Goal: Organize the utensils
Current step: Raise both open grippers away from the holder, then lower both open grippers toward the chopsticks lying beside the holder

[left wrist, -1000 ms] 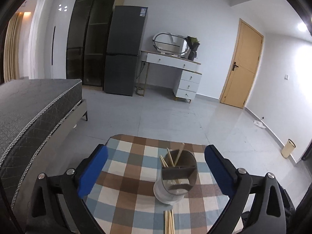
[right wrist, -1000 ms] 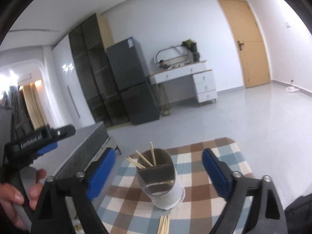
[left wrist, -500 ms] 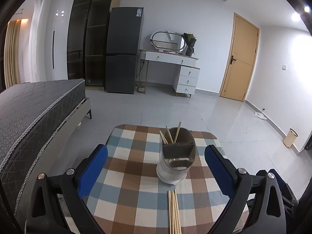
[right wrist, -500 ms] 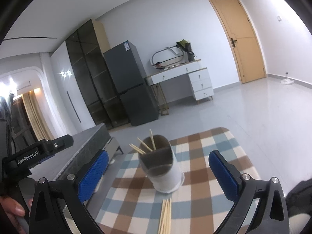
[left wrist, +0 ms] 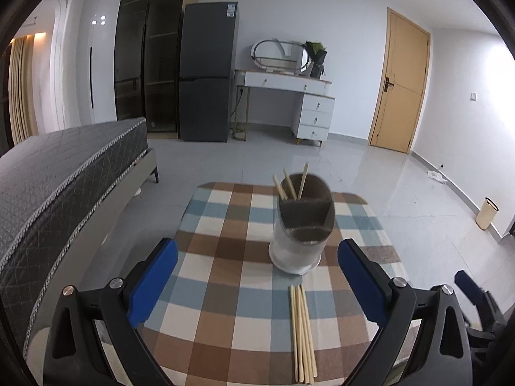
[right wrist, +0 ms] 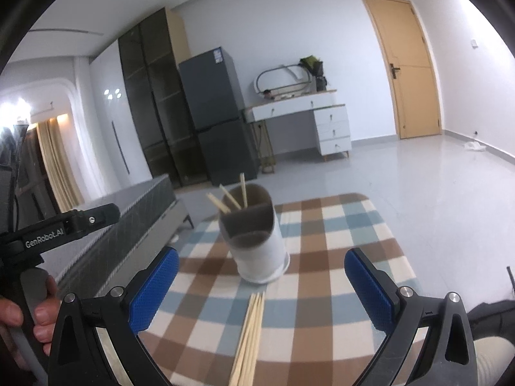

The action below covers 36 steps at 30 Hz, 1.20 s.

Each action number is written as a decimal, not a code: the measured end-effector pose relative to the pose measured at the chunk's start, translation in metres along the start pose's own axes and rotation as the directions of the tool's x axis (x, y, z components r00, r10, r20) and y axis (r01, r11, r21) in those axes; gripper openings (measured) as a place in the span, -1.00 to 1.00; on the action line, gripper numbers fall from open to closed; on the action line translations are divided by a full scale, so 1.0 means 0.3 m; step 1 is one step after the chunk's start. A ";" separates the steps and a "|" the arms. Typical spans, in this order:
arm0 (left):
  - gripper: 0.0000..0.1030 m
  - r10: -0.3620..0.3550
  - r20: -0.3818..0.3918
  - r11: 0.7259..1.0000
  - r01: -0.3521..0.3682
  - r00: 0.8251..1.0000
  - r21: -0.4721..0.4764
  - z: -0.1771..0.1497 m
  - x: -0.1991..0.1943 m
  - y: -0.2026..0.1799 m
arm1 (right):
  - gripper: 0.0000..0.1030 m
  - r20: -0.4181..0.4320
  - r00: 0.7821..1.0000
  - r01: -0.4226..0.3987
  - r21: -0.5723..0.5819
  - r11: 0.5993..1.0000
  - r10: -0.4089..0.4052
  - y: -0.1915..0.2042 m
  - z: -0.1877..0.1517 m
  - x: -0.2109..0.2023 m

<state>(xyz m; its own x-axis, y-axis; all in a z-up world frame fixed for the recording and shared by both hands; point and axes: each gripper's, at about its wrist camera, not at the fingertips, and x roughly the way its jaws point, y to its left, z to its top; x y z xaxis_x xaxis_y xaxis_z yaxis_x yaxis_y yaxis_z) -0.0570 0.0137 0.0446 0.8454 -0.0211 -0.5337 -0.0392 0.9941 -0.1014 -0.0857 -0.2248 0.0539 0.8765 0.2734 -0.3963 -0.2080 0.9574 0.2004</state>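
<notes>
A white utensil holder [left wrist: 299, 228] with a dark divided insert stands on the checkered tablecloth [left wrist: 225, 276]. Three wooden chopsticks [left wrist: 291, 186] stick out of its far compartment. A bundle of several loose chopsticks [left wrist: 302, 328] lies on the cloth just in front of the holder. My left gripper [left wrist: 257, 276] is open and empty, held above the cloth short of the holder. In the right wrist view the holder [right wrist: 254, 238] and the loose chopsticks [right wrist: 249, 334] show too. My right gripper [right wrist: 261, 283] is open and empty above the loose chopsticks.
A grey bed [left wrist: 64, 186] runs along the table's left side. The left hand-held gripper [right wrist: 58, 228] shows at the left of the right wrist view. A fridge [left wrist: 206, 74], a white dresser [left wrist: 289, 96] and a door [left wrist: 402, 87] stand far behind.
Both grippers have pulled back and risen from the holder, so more of the cloth and the loose chopsticks shows. Both stay open.
</notes>
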 end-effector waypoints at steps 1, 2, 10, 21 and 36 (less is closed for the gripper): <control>0.89 -0.002 -0.015 1.000 0.002 1.000 0.001 -0.014 0.019 0.001 | 1.00 -0.010 1.000 -0.003 -0.003 1.000 0.003 -0.001 -0.006 0.003; 0.89 -0.006 -0.034 1.000 0.006 0.999 0.004 -0.028 0.045 0.002 | 1.00 -0.023 1.000 -0.005 -0.005 1.000 0.005 -0.001 -0.013 0.007; 0.89 -0.026 -0.143 1.000 0.027 0.989 0.005 -0.110 0.198 0.032 | 1.00 -0.184 0.982 0.036 -0.006 0.999 -0.037 -0.026 -0.071 0.139; 0.88 -0.035 -0.315 0.992 -0.005 0.948 -0.124 -0.157 0.374 0.101 | 0.98 -0.367 0.923 0.102 -0.052 0.993 -0.114 -0.033 -0.151 0.370; 0.88 0.012 -0.432 0.979 -0.100 0.902 -0.180 -0.161 0.511 0.163 | 0.39 -0.598 0.796 0.018 -0.124 0.992 -0.089 0.001 -0.240 0.685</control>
<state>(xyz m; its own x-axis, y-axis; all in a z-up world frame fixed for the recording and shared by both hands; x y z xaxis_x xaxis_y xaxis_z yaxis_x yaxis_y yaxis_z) 0.0450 0.0539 -0.0826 0.5323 -0.0527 -0.8449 -0.2185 0.9557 -0.1973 0.0633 -0.1616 -0.0919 0.4567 0.1883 -0.8695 -0.2444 0.9663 0.0809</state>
